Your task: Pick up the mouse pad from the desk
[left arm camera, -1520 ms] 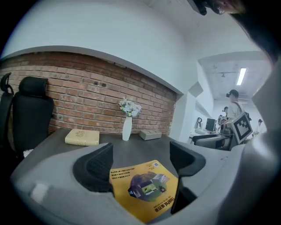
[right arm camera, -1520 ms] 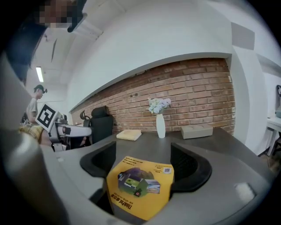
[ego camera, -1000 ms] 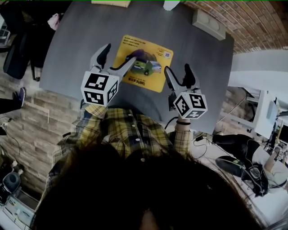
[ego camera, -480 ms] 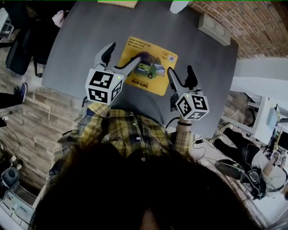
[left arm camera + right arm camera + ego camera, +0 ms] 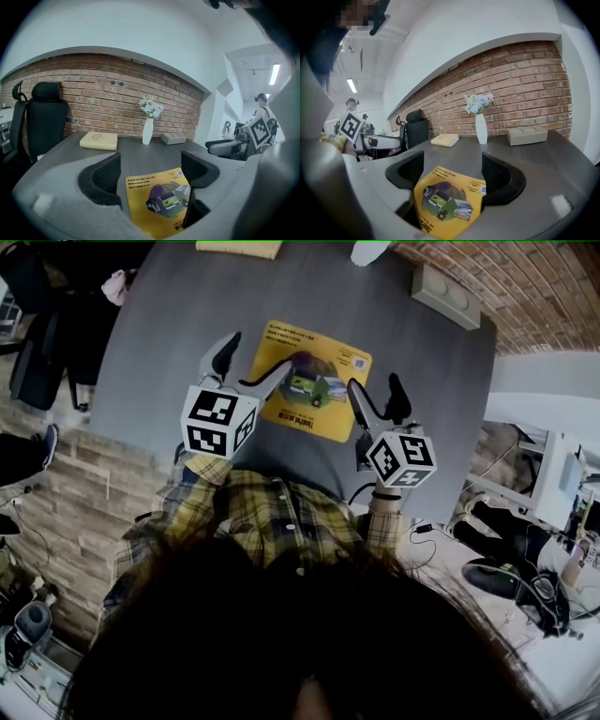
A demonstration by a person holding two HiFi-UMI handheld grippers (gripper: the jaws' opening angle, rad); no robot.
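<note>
A yellow mouse pad (image 5: 313, 379) with a printed picture lies flat on the dark grey desk (image 5: 169, 343). My left gripper (image 5: 247, 366) hovers at the pad's near left edge, jaws apart, the right jaw over the pad's edge. In the left gripper view the mouse pad (image 5: 158, 201) shows between the spread jaws of the left gripper (image 5: 152, 174). My right gripper (image 5: 374, 392) is open at the pad's near right corner. The right gripper view shows the mouse pad (image 5: 446, 200) low between the jaws of the right gripper (image 5: 452, 174). Neither gripper holds anything.
At the desk's far edge lie a tan book (image 5: 236, 247), a white vase (image 5: 367, 251) with flowers and a grey box (image 5: 445, 293). A black office chair (image 5: 44, 119) stands at the desk's left. A brick wall (image 5: 117, 101) runs behind.
Both grippers keep nearly the same pose at the pad's near edge. The head view has shifted slightly; the pad lies still.
</note>
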